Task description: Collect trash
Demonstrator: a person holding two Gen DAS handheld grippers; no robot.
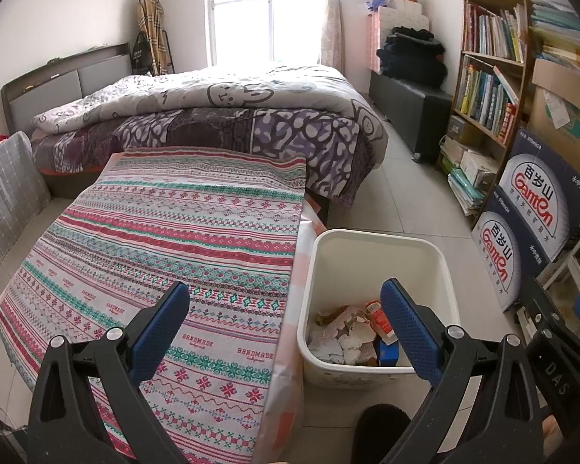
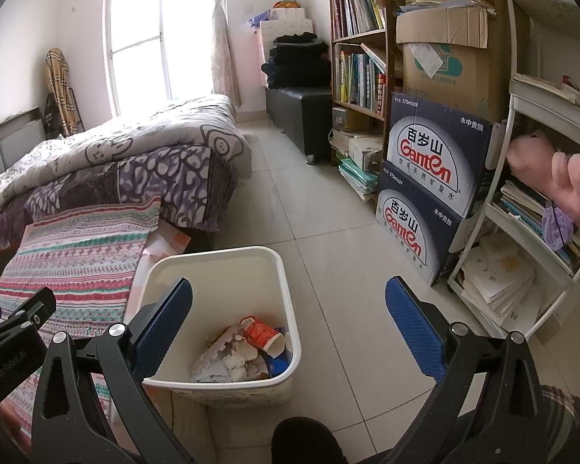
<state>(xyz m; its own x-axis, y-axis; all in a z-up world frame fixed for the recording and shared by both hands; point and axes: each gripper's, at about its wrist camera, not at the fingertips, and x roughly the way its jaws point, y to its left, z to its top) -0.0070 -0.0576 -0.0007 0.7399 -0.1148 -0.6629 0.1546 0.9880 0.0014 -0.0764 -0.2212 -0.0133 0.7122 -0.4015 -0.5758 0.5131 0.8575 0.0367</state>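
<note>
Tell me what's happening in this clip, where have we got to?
A person is holding a two-finger tool in each hand, gathering trash in a bedroom. Both the left tool and the right tool are open and empty, hovering above a white bin on the floor beside a patterned cloth-covered table. The bin already holds crumpled paper, a red paper cup and a blue carton. No trash shows on the cloth.
</note>
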